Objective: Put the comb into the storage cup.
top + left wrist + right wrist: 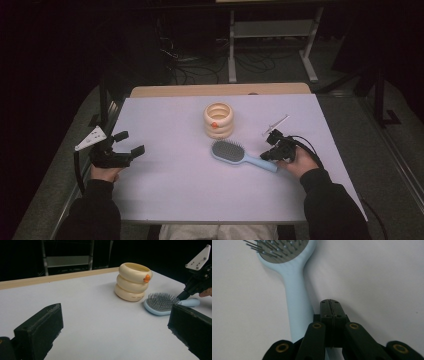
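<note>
A light blue hairbrush (235,154) lies bristles up on the white table (175,195), its handle pointing right. My right gripper (266,156) is shut, jaws pressed together with nothing between them, its tip just over the right side of the handle (295,305). I cannot tell whether it touches the handle. In the right gripper view the closed tip (330,303) sits beside the handle. My left gripper (131,142) rests open at the table's left edge, with bare table between its jaws (112,325). A cream stack of rings (218,120) with an orange knob stands behind the brush (160,303).
A wooden strip (220,90) runs along the table's far edge. Beyond it are a metal frame (270,30) and loose cables on the dark floor. The person's sleeves reach in from the near edge.
</note>
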Available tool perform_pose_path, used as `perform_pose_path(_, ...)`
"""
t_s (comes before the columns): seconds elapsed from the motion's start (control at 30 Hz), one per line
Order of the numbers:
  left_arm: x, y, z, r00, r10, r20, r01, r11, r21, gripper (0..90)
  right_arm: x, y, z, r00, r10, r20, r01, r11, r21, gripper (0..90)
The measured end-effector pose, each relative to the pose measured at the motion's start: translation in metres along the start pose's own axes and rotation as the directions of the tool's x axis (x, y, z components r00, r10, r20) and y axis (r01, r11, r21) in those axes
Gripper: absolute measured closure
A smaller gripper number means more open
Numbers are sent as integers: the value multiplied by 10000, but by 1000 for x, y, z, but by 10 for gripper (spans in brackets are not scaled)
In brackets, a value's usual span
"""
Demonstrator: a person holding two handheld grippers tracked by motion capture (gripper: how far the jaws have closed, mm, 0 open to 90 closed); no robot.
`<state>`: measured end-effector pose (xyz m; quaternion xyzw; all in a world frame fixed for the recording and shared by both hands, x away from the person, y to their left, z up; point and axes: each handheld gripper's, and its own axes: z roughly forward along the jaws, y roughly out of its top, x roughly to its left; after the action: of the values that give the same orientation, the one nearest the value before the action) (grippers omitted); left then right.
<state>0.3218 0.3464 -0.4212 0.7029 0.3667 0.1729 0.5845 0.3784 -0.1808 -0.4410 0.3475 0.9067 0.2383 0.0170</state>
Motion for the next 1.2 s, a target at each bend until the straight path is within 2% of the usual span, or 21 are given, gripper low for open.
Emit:
perform_pose_path(0.7, 0, 0, 0, 10000, 14, -33, -14, 10000, -18, 0, 13, -2, -2, 9997, -190, 180, 192, 9998, -78, 883)
perform_pose_path(0.9, 0, 0, 0, 10000, 15, -35, -15, 10000, -9, 0, 17, 1, -13, 9995, -241, 215, 250, 9989, -401, 872)
perform_pose_path(1.2, 0, 0, 0, 10000, 10, -37, -10, 10000, -12, 0, 29, 16, -37, 9961, -792, 388, 819, 9937, -762, 811)
